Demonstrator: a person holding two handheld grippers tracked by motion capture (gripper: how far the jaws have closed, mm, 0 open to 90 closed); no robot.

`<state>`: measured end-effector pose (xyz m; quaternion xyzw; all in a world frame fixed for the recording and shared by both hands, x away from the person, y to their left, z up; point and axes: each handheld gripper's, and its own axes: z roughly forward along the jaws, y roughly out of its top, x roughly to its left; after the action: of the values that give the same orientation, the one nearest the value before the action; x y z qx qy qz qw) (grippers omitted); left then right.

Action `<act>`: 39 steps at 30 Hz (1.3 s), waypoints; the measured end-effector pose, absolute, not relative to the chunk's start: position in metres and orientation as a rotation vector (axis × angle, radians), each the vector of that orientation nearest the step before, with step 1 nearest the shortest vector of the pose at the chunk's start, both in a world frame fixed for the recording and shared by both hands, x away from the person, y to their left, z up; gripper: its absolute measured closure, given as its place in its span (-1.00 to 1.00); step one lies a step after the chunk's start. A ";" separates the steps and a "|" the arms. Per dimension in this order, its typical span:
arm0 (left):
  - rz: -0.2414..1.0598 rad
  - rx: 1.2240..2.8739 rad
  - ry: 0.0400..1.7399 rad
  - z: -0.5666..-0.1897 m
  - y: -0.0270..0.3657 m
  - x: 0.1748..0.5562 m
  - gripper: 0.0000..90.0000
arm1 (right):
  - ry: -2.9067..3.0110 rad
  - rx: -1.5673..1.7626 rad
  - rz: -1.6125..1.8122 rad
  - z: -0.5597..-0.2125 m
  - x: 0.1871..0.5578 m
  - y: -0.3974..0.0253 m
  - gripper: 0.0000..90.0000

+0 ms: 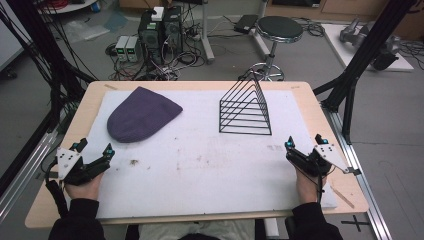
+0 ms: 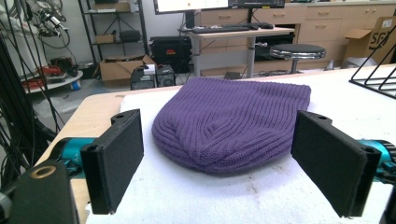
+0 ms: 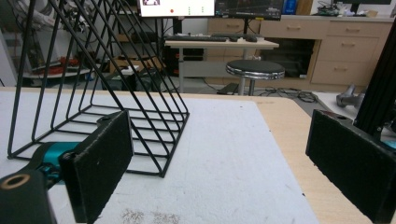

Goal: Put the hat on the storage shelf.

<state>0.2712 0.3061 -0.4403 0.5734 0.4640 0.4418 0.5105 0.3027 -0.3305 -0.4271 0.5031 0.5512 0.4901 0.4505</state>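
A purple knit beanie [image 1: 141, 114] lies flat on the white mat [image 1: 200, 155] at the back left; the left gripper view has it straight ahead [image 2: 231, 123]. A black wire rack [image 1: 245, 109] with slanted dividers stands at the back right, and it rises close at the left of the right gripper view [image 3: 98, 84]. My left gripper [image 1: 94, 148] rests near the table's front left, open and empty, short of the beanie. My right gripper [image 1: 304, 141] sits at the front right, open and empty, just to the right of the rack's front.
The wooden table edge [image 1: 325, 120] borders the mat on the right. Black frame posts [image 1: 360, 60] stand at both sides. Beyond the table are a stool [image 1: 279, 30], computer boxes [image 1: 160, 30] and cables on the floor.
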 end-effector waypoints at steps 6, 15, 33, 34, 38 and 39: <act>1.066 1.383 1.115 -0.440 0.306 0.270 -0.62 | 1.361 1.241 1.216 -0.427 0.302 -0.330 -0.85; 1.062 1.382 1.114 -0.440 0.306 0.271 -0.62 | 1.370 1.251 1.217 -0.428 0.302 -0.331 -0.85; 1.071 1.378 1.094 -0.437 0.306 0.272 -0.62 | 1.378 1.258 1.213 -0.429 0.303 -0.330 -0.85; 1.061 1.373 1.088 -0.434 0.306 0.274 -0.62 | 1.379 1.261 1.213 -0.429 0.303 -0.330 -0.85; 1.047 1.415 1.051 -0.428 0.304 0.279 -0.62 | 1.385 1.263 1.208 -0.429 0.303 -0.330 -0.85; 1.053 1.437 1.034 -0.426 0.303 0.280 -0.62 | 1.385 1.265 1.208 -0.429 0.303 -0.329 -0.85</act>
<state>0.2803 0.3032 -0.4256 0.5982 0.4301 0.4383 0.5148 0.3031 -0.3291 -0.4293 0.5092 0.5575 0.4865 0.4396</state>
